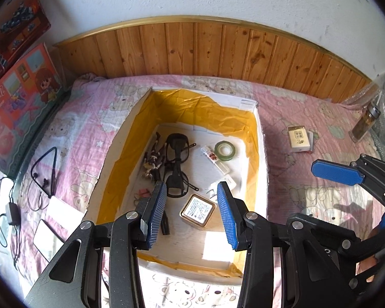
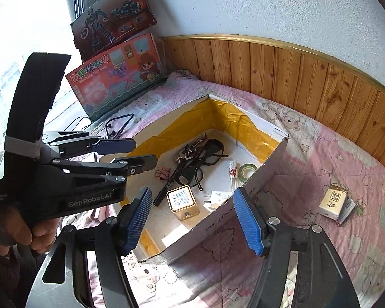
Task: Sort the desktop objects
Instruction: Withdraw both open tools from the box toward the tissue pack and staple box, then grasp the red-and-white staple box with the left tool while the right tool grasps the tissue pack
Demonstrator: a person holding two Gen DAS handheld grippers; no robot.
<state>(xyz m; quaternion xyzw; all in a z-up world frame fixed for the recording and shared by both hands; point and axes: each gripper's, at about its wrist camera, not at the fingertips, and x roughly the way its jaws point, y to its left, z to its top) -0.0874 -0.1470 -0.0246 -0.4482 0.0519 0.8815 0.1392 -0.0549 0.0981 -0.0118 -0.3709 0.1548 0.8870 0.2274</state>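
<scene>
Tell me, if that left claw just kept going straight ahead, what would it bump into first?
Probably the gold square tin lying on the floor of the open box. The left gripper, open and empty, points down into the box, and the tin sits between its fingers in its view. Depth is hard to judge, so the black glasses beside it are possible too.

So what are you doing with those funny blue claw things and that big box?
A person is tidying small things into the white box on the bed. The left gripper hangs open above the box, holding nothing. The right gripper is open and empty too. Already inside are black glasses, a green tape roll and a small gold tin. A tissue pack and black earphones lie outside on the pink blanket.
</scene>
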